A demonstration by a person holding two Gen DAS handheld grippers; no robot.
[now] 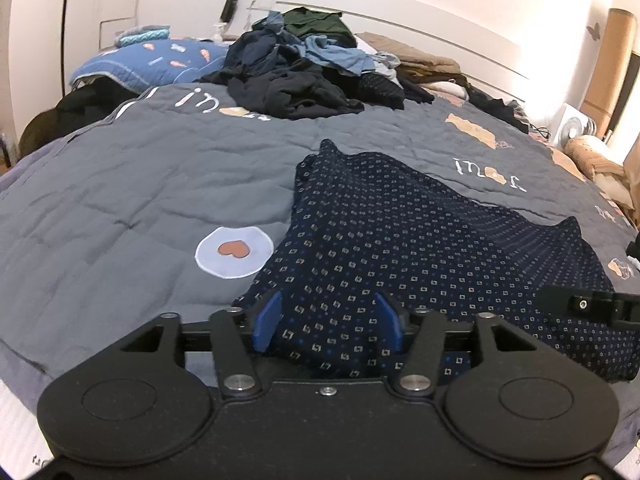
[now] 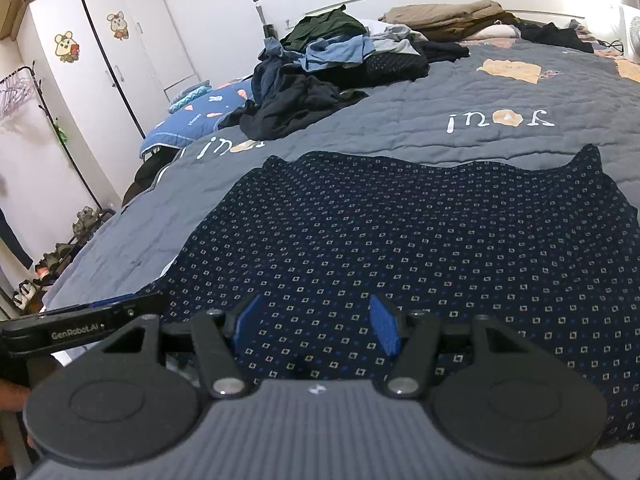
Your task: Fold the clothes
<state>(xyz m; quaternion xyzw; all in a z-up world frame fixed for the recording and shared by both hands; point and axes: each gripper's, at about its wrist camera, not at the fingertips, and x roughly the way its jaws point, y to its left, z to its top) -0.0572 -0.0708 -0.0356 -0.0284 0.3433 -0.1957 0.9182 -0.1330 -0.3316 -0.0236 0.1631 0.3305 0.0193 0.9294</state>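
Patterned navy garment (image 2: 400, 232) lies spread on grey quilt (image 1: 140, 184), near edge bunched. Looks light, soft, limp; best taken at near corners or hem. Left gripper (image 1: 327, 322) and right gripper (image 2: 316, 326) jaws apart, cloth between, not pinched. Unfolded clothes pile (image 1: 304, 68) sits behind.

We see grey quilt (image 1: 120, 184) covering bed, blue pillow (image 1: 160, 60) at far left, white wardrobe (image 2: 100, 40), fan (image 1: 576, 128) at right.

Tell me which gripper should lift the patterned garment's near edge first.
Left, probably. The left gripper already has a raised fold of the navy dotted garment between open jaws; the right gripper hovers over flat cloth.
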